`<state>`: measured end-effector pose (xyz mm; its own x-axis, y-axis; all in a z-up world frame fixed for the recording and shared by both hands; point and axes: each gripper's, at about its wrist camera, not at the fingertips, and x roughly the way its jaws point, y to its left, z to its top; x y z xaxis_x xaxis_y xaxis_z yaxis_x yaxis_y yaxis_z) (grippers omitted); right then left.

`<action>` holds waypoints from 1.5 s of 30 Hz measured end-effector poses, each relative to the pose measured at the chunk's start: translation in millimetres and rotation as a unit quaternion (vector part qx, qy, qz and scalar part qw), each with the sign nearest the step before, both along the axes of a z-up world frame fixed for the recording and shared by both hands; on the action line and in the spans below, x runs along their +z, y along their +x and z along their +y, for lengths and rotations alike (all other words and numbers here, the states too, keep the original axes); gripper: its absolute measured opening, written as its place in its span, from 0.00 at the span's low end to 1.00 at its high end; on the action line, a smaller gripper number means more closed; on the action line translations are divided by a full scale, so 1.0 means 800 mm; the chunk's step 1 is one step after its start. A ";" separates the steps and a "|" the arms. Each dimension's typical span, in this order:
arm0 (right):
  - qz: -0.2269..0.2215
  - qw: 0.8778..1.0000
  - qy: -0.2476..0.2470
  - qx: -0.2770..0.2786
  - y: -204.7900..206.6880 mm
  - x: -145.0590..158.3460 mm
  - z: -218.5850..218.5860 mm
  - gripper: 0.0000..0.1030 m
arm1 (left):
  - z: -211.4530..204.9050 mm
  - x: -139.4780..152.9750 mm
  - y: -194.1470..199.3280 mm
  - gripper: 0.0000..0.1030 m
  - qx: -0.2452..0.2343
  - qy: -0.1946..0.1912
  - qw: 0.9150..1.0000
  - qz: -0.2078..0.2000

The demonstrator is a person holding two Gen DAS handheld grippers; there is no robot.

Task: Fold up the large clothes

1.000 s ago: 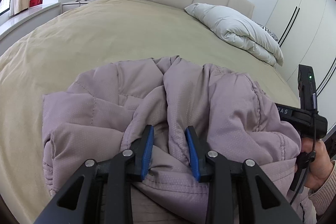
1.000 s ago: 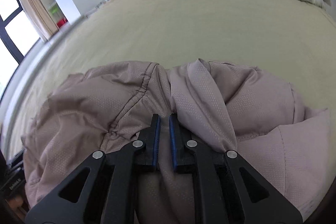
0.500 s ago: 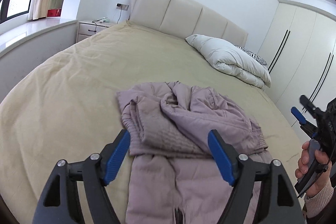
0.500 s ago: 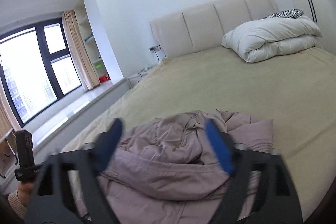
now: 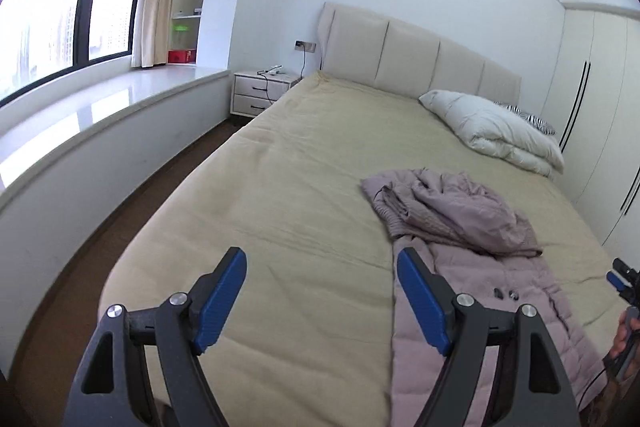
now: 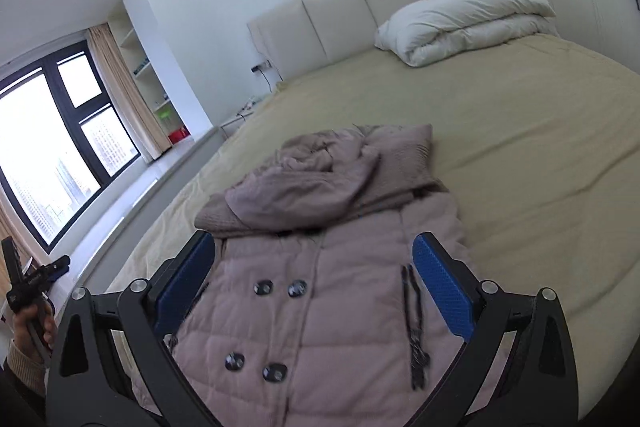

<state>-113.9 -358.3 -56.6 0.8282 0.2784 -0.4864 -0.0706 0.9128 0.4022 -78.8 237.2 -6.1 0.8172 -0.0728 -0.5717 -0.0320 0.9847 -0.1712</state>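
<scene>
A mauve quilted puffer coat (image 6: pixel 320 311) lies front-up on the beige bed (image 6: pixel 540 131), with its hood and sleeves bunched over the upper part (image 6: pixel 316 179). It shows in the left wrist view (image 5: pixel 452 215) at the right. My left gripper (image 5: pixel 320 303) is open and empty, held above the bed to the left of the coat. My right gripper (image 6: pixel 314 287) is open and empty, held above the coat's buttoned front. The right gripper's tip shows at the left wrist view's right edge (image 5: pixel 622 277).
A folded white duvet (image 5: pixel 496 131) lies by the padded headboard (image 5: pixel 416 55). A nightstand (image 5: pixel 260 93) and a window ledge (image 5: pixel 80 115) run along the bed's left side. Wardrobe doors (image 5: pixel 600 115) stand to the right.
Both grippers let go of the coat, opened wide and pulled back and up. The folded-over top of the coat now lies on the bed.
</scene>
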 end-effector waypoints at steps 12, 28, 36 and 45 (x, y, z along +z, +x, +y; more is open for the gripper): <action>0.142 0.990 -0.011 -0.012 -0.127 -0.056 -0.095 0.97 | -0.115 -0.188 -0.049 0.78 -0.148 -0.117 0.951 0.245; 0.289 0.953 0.085 -0.030 -0.175 -0.140 -0.185 0.72 | -0.127 -0.235 -0.055 0.64 -0.192 -0.205 0.898 0.340; 0.293 0.946 0.142 0.011 -0.165 -0.154 -0.181 0.44 | -0.140 -0.245 -0.053 0.64 -0.208 -0.215 0.883 0.361; 0.309 0.943 0.116 0.038 -0.149 -0.159 -0.147 0.17 | -0.152 -0.238 -0.054 0.35 -0.214 -0.199 0.890 0.351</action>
<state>-233.1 -475.5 -184.1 0.3798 0.4831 -0.7889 0.1816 0.7973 0.5756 -122.1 116.0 -196.1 0.1176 -0.6018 -0.7899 0.0953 0.7986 -0.5943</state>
